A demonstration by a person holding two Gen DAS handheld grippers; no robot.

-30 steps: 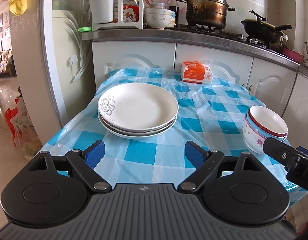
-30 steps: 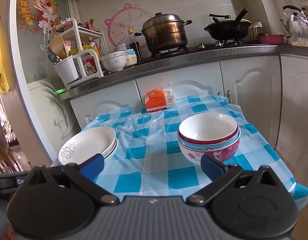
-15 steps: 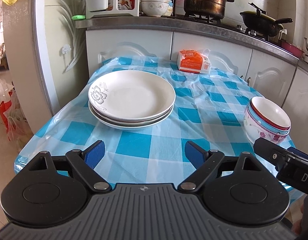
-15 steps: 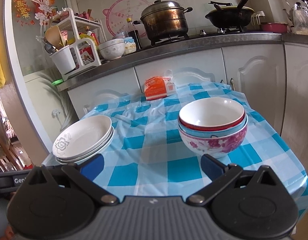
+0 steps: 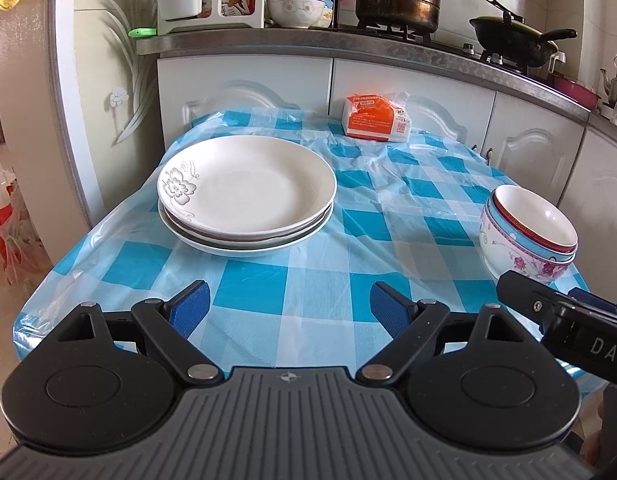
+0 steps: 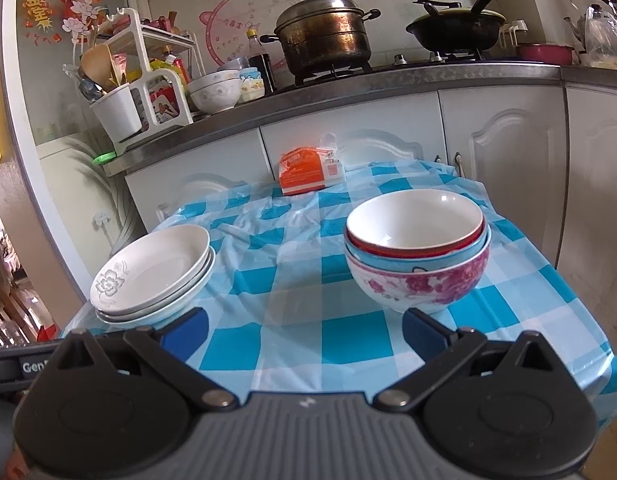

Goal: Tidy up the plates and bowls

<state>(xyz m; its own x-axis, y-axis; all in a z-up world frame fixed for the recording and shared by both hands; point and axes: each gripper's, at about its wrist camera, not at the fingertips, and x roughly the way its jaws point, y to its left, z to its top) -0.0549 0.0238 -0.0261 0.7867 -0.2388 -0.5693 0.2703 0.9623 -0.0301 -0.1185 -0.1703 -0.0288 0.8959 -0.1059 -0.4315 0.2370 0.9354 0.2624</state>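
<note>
On the checked tablecloth (image 5: 316, 280), plates (image 5: 246, 196), bowls (image 6: 418, 256), orange packet (image 5: 374, 118) behind

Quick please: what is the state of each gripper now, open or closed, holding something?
Left gripper: open, holding nothing.
Right gripper: open, holding nothing.

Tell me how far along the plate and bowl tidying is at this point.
Sorting looks done: the plates sit in one stack on the cloth, and the bowls are nested in another. Nothing is in hand: the left tongs and right tongs are both open and empty, short of the stacks. If the stacks still need moving elsewhere, that has not begun.
</note>
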